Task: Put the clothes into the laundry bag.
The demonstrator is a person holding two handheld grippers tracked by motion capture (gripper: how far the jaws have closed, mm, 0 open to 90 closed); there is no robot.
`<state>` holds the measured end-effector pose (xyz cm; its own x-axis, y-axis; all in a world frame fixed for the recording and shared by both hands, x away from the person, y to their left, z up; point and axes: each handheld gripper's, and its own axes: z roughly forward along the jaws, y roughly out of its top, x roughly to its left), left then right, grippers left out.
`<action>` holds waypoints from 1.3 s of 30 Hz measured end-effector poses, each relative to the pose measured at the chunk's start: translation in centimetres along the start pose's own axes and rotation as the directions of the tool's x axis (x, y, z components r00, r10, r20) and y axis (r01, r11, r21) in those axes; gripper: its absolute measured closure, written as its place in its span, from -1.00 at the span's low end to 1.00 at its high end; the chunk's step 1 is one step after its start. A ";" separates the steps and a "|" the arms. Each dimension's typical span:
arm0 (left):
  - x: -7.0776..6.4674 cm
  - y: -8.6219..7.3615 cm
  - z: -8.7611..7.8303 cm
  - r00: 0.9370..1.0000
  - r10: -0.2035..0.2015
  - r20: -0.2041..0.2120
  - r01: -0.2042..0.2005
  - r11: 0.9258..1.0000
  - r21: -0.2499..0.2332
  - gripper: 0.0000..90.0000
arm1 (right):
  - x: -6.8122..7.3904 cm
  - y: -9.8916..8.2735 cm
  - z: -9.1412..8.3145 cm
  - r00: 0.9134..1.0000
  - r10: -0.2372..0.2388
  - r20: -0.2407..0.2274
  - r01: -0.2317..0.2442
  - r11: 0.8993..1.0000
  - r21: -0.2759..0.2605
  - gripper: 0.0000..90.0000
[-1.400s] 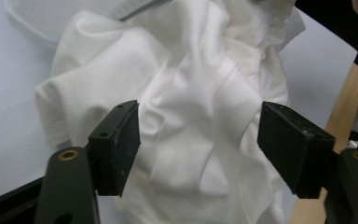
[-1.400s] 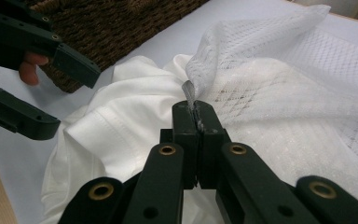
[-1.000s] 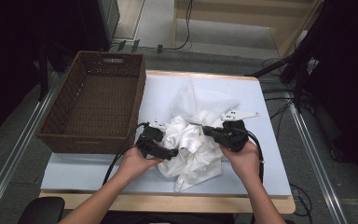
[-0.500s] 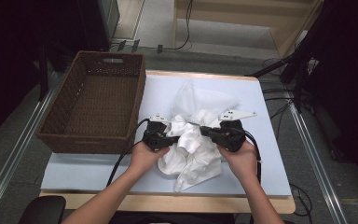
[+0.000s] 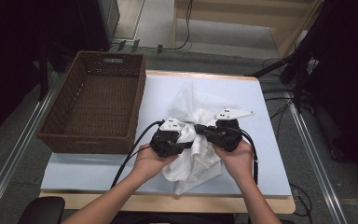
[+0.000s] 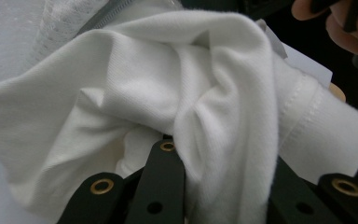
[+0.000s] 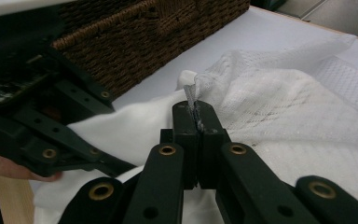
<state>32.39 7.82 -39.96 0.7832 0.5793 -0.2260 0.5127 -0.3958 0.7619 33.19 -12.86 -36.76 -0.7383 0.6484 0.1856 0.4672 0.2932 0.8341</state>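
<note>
Fingers (image 7: 186,126) of the right gripper (image 5: 204,131) pinch the mesh bag (image 7: 279,98); the left gripper (image 5: 184,145) has just clamped the white cloth (image 6: 168,93). Both lie bunched mid-table (image 5: 121,168), beside the wicker basket (image 5: 93,140).

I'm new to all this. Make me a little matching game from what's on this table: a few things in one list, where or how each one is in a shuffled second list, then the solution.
Things:
1. wicker basket
2. white cloth
3. mesh bag
4. right gripper

States:
a. shut on the edge of the mesh
b. bunched between the two hands
c. at the table's left, nothing inside
d. see-through white netting by the cloth

Pairs: 1-c, 2-b, 3-d, 4-a
</note>
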 end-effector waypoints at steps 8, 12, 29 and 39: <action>1.3 0.8 2.9 0.996 -0.084 -0.033 0.085 0.996 0.027 0.90 | -0.1 -0.1 -0.1 1.000 -0.008 -0.021 0.009 0.999 0.031 1.00; 2.3 1.1 4.0 0.990 -0.135 -0.041 0.137 0.990 0.029 0.89 | 0.2 -0.3 0.1 0.999 -0.024 -0.031 0.026 0.998 0.052 1.00; 4.8 1.6 5.8 0.974 -0.211 -0.088 0.214 0.977 0.026 0.75 | -0.6 -1.0 -0.5 0.997 -0.001 -0.078 0.005 0.998 0.058 1.00; 4.2 1.0 1.6 0.990 -0.142 -0.015 0.142 0.990 0.022 0.10 | -1.3 -1.1 -0.7 1.000 0.009 -0.005 -0.009 1.000 0.015 1.00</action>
<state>36.74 8.69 -41.16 0.6972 0.6404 -0.3223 0.6261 -0.3250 0.7088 33.28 -14.47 -37.55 -0.7365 0.6476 0.1954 0.4811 0.2984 0.8244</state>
